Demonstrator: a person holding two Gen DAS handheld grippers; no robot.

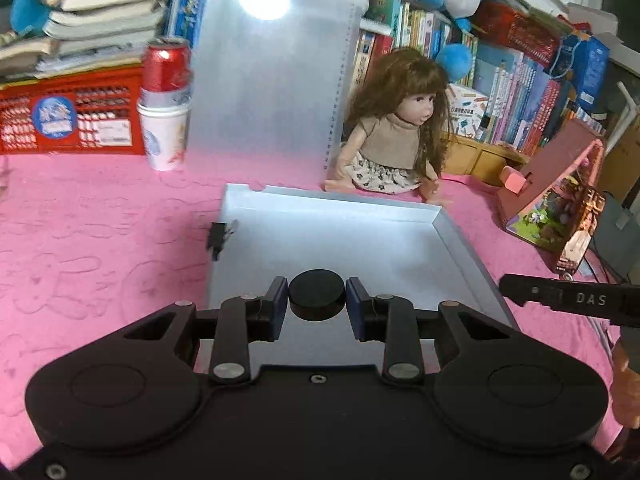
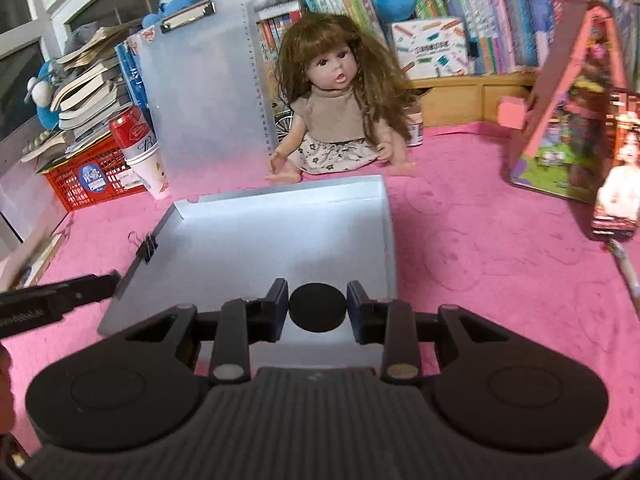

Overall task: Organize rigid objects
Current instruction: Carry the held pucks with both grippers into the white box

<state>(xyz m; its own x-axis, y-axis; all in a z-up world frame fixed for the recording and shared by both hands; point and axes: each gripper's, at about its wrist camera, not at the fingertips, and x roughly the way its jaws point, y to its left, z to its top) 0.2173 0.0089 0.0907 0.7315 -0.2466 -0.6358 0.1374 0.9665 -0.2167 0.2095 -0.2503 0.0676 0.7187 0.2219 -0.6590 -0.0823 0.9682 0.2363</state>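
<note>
Left wrist view: the left gripper [image 1: 317,300] sits at lower centre with its jaws narrow, pinching a black round disc [image 1: 317,295] between the blue pads [image 1: 280,307]. Behind the disc lies a shallow white tray [image 1: 460,240] on the pink cloth [image 1: 100,232], a black binder clip [image 1: 219,238] on its left edge. A translucent clipboard [image 1: 272,80] stands upright at upper centre, with a red can [image 1: 166,66] in a stack of paper cups [image 1: 164,136] to its left and a doll [image 1: 394,128] seated to its right. The other gripper's finger pokes in at the right edge.

Right wrist view: the right gripper [image 2: 318,307] likewise holds a second black disc [image 2: 318,307] in narrow jaws, over the near end of the same tray [image 2: 240,216]. The doll [image 2: 340,120] sits beyond the tray's far edge, and a pink toy box [image 2: 560,120] leans at the right. A red crate [image 2: 88,176] stands at the left.
</note>
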